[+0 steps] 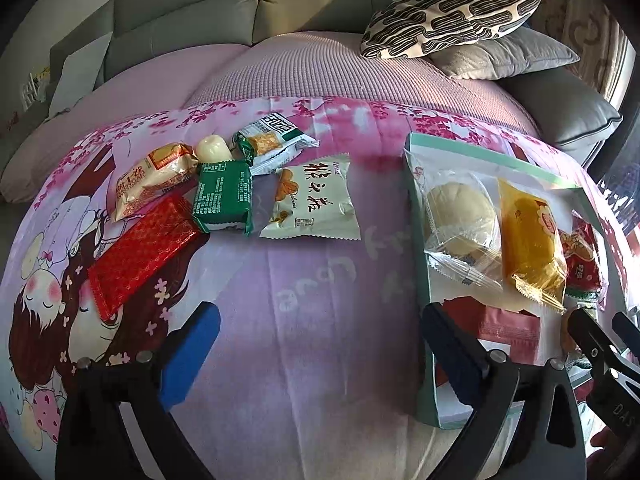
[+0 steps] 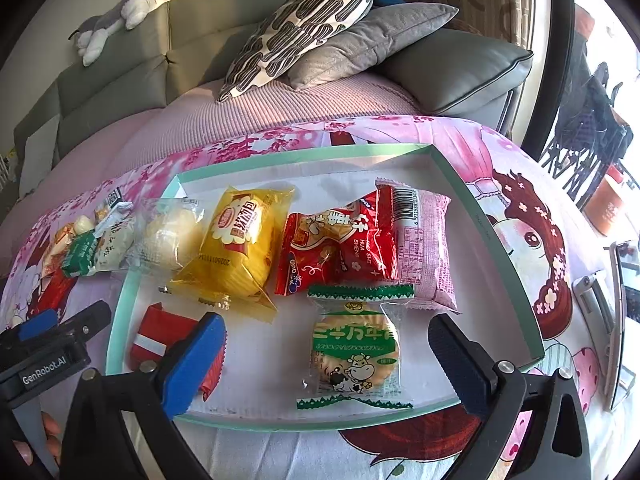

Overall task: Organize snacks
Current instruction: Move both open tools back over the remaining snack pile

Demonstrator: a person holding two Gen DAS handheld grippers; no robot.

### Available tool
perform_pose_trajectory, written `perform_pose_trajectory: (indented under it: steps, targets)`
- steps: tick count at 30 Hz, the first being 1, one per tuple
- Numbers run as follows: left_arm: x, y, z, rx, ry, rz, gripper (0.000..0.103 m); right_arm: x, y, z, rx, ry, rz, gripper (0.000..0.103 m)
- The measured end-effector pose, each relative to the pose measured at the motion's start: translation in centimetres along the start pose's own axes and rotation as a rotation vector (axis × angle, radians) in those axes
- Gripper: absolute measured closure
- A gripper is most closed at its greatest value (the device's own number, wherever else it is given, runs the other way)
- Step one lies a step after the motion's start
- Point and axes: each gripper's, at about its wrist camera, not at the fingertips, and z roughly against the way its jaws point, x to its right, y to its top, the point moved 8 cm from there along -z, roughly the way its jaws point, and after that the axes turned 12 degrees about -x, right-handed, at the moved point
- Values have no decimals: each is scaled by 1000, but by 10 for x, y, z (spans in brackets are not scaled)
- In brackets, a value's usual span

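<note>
**Both grippers wide, tray filling up**

The left hand-held gripper [image 1: 320, 356] hangs released over bare tablecloth, nothing between its blue pads. Towards the table's [image 1: 320, 320] far left edge sits a loose pile: a red packet [image 1: 144, 248], a green packet [image 1: 224, 196], a white packet [image 1: 312, 204]. The right hand-held gripper [image 2: 328, 360] is spread wide over the mint tray [image 2: 496, 240], not pressing the round cow-print cracker [image 2: 356, 352] lying flat between its fingers at the tray's near edge. Behind it, a yellow packet [image 2: 236, 248], red packets [image 2: 336, 248] and a pink packet [image 2: 428, 248] lie in a row.
</note>
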Motion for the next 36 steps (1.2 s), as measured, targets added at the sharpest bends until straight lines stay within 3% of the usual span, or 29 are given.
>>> perform_pose_trajectory:
  steps: [11, 15, 29, 36]
  targets:
    - [-2, 1, 1, 11, -6, -5, 2, -6, 0, 0, 16, -6, 27, 0]
    - [-11, 4, 8, 42, -7, -5, 2, -17, 4, 7, 56, 39, 41, 0]
    - [-141, 12, 30, 140, 88, 273, 2, -110, 6, 18, 121, 156, 174, 0]
    - [-171, 14, 28, 136, 79, 316, 2, -159, -2, 20, 121, 189, 268, 0]
